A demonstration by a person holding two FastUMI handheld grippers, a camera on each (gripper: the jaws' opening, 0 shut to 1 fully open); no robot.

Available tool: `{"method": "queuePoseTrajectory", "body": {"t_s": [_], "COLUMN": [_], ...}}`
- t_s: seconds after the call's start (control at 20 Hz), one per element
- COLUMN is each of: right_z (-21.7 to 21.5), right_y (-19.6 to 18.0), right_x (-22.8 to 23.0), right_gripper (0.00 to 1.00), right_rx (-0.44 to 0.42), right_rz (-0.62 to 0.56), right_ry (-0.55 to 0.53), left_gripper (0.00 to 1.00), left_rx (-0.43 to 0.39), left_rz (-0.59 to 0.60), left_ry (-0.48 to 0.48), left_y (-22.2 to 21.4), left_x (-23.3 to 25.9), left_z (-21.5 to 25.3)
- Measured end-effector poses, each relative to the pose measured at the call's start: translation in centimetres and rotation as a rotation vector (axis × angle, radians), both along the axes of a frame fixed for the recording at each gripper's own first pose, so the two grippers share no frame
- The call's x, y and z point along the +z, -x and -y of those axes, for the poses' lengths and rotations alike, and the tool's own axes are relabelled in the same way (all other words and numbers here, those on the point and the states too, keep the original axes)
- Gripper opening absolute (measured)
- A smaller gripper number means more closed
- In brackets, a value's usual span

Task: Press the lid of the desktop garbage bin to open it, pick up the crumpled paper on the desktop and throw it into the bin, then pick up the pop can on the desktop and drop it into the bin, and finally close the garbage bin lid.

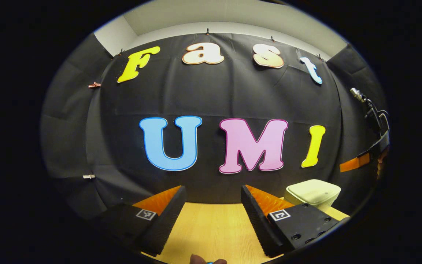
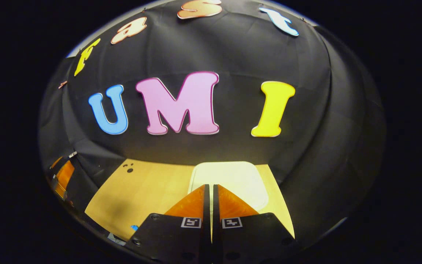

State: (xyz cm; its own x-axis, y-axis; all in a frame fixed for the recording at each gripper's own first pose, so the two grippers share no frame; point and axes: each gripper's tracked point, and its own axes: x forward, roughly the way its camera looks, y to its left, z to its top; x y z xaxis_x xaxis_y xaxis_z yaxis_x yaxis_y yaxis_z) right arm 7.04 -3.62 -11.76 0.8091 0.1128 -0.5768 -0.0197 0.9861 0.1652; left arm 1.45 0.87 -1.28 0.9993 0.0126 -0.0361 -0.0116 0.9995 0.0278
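- Left claw (image 1: pixel 213 200) is spread wide, gripping nothing, above the wooden table (image 1: pixel 211 231).
- Right claw (image 2: pixel 210 187) is clenched, fingers nearly touching with nothing between them, its tips over the lid (image 2: pixel 233 176); contact with the lid cannot be told.
- One bin (image 1: pixel 313 194), lid down, sits on the table by the back wall, right of the left claw.
- Right claw also shows at the far right of the left gripper view.

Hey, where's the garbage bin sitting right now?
The garbage bin, lid down, stands on the wooden desktop against the black cloth wall, just beyond the right gripper in the right gripper view; in the left gripper view it's at lower right.
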Motion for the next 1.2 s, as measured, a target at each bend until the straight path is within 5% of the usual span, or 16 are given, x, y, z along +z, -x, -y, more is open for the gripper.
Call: {"method": "queuePoseTrajectory", "body": {"t_s": [0.4, 1.2], "right_z": [1.4, 1.9], "right_y": [-1.8, -2.5], "right_x": [-5.9, -11.9], "right_gripper": [0.07, 0.06], "right_rx": [0.027, 0.069], "right_rz": [-0.222, -0.339], "right_ry": [0.007, 0.002], "left_gripper": [0.96, 0.96], "left_rx": [0.009, 0.024], "left_rz": [-0.004, -0.028], "left_ry": [0.002, 0.003], "left_y": [0.5, 1.1], "left_x": [-0.1, -0.7], "left_z": [-0.2, -0.4]}}
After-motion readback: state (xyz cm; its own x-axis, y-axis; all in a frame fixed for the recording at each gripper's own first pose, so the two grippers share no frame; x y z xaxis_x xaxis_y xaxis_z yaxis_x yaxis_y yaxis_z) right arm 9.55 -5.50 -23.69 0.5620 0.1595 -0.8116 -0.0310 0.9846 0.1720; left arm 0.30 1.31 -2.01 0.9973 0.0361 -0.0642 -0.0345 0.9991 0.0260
